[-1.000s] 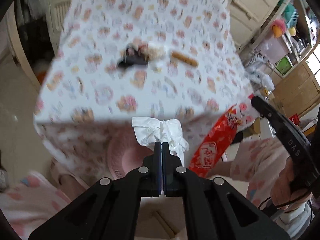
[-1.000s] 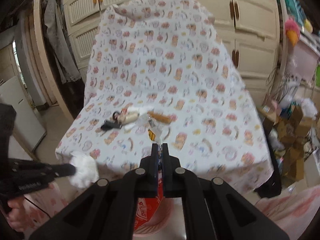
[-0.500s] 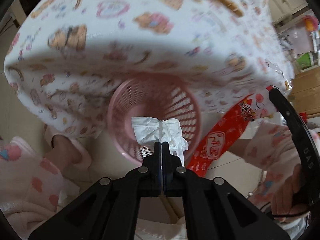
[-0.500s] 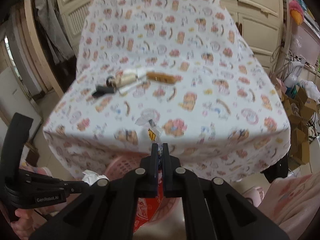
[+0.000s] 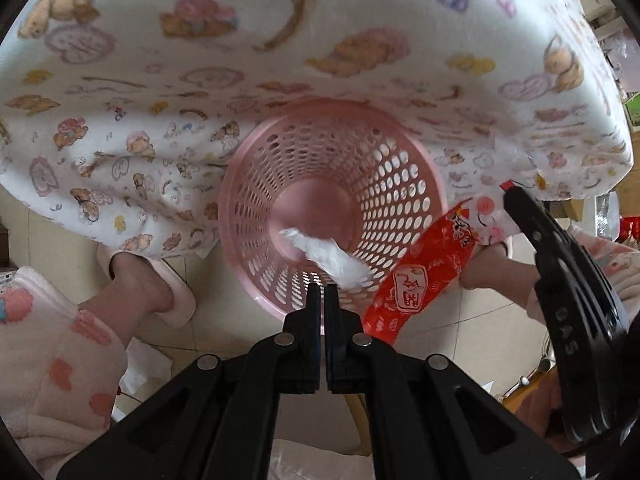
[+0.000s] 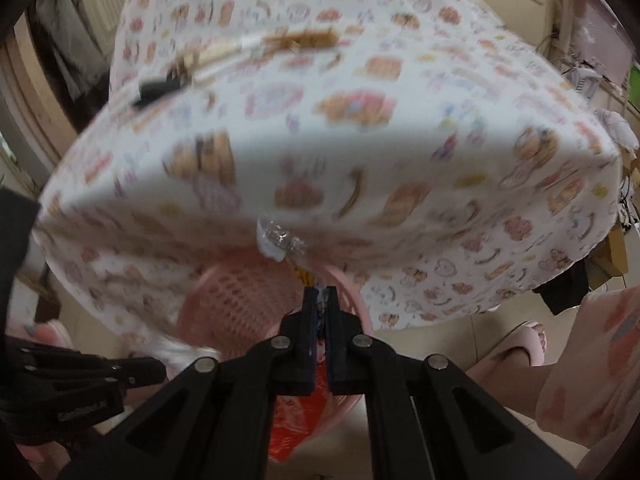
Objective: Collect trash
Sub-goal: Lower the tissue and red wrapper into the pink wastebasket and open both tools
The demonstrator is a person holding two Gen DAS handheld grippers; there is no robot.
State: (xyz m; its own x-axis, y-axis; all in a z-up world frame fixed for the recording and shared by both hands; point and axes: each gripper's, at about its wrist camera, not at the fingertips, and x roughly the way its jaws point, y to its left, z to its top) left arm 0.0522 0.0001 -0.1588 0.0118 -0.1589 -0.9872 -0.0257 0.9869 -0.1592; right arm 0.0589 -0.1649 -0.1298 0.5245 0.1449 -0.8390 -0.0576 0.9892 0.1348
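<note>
The tissue (image 5: pixel 328 258) drops free of the slightly parted left gripper (image 5: pixel 323 292) into the pink basket (image 5: pixel 240 184), while the right gripper (image 6: pixel 319 294) clamps a red wrapper (image 5: pixel 420 276) and more litter (image 6: pixel 240 54) waits on the surface (image 6: pixel 360 152).

Ahead of the black left gripper (image 5: pixel 323 294): pink perforated basket (image 5: pixel 400 184), white tissue (image 5: pixel 328 258). To its right, red-and-white printed wrapper (image 5: pixel 424 272); above, white cloth (image 5: pixel 320 40) patterned with brown bears.

Your basket (image 5: pixel 240 184) stands on the floor, partly under the near edge of the cloth-covered table (image 5: pixel 320 40). A tissue (image 5: pixel 328 258) is inside it. The snack wrapper (image 5: pixel 424 276) hangs over its right rim. More litter (image 6: pixel 240 52) lies far back on the tabletop.
</note>
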